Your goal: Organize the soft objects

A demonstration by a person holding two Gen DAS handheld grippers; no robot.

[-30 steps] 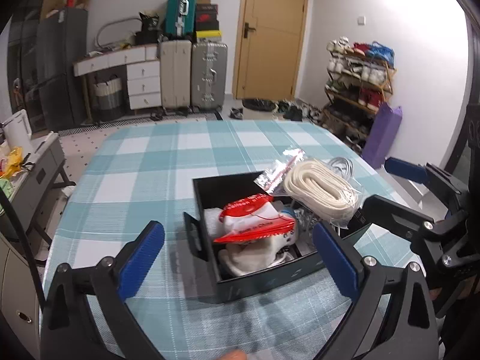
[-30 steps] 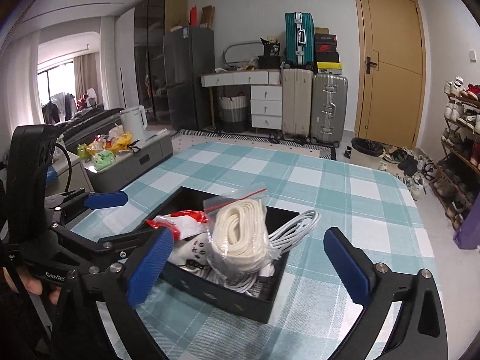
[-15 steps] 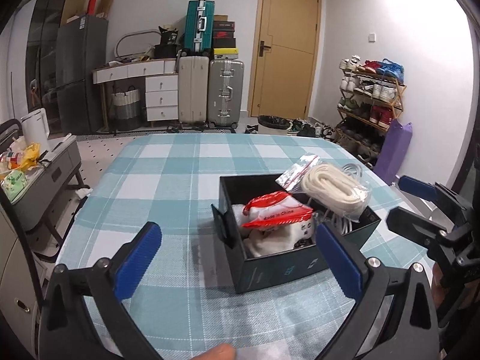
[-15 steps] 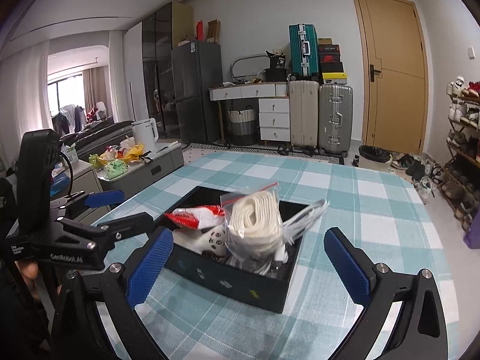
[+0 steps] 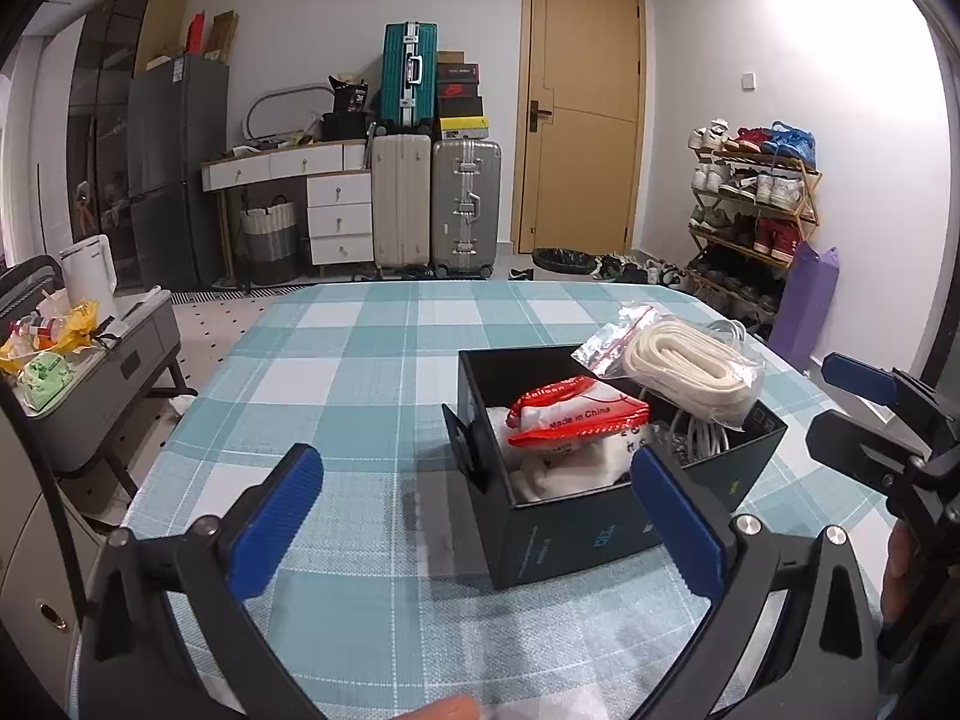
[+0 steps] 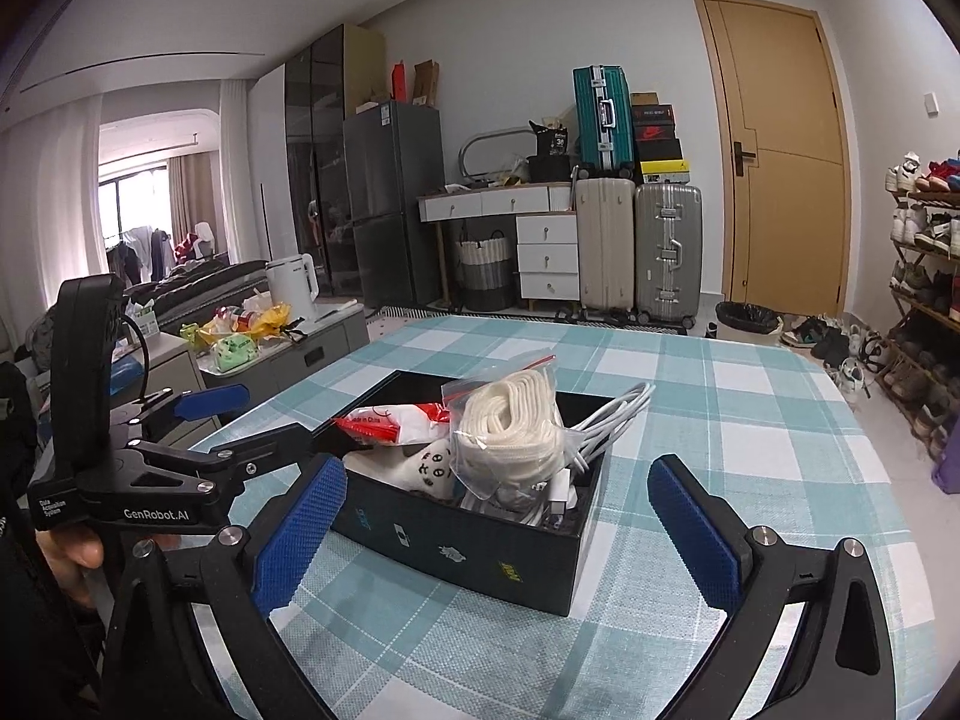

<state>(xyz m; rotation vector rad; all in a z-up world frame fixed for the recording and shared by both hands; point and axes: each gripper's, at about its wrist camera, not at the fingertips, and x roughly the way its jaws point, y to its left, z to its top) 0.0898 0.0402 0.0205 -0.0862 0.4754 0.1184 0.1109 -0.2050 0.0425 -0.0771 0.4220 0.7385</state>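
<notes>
While both tools hover low over the desk [image 5: 372,372] with its teal-and-white checked cloth, the left hand-held gripper [image 5: 474,516] has its blue-padded fingers spread wide and grips nothing, and the right hand-held gripper [image 6: 498,531] is likewise spread wide and empty. Between them on the cloth stands the black rectangular cardboard box [image 6: 480,558], open at the top and packed full.

Inside it, a red-and-white plastic packet [image 5: 576,417] printed "Made in China" lies on top of a white soft cloth item [image 5: 564,468]; from the right wrist view, a white plush piece with small black marks [image 6: 429,462] shows beside it. A clear zip bag holding a coil of cream-white rope [image 6: 510,432] stands high above the box rim, leaning against a bundle of white cables [image 6: 606,420] that juts over the far edge.

Seen from the left wrist, the right tool sits just beside the box's right side; seen from the right wrist, the left tool sits at the box's left corner, with a person's fingers [image 6: 78,552] wrapped around its handle.
</notes>
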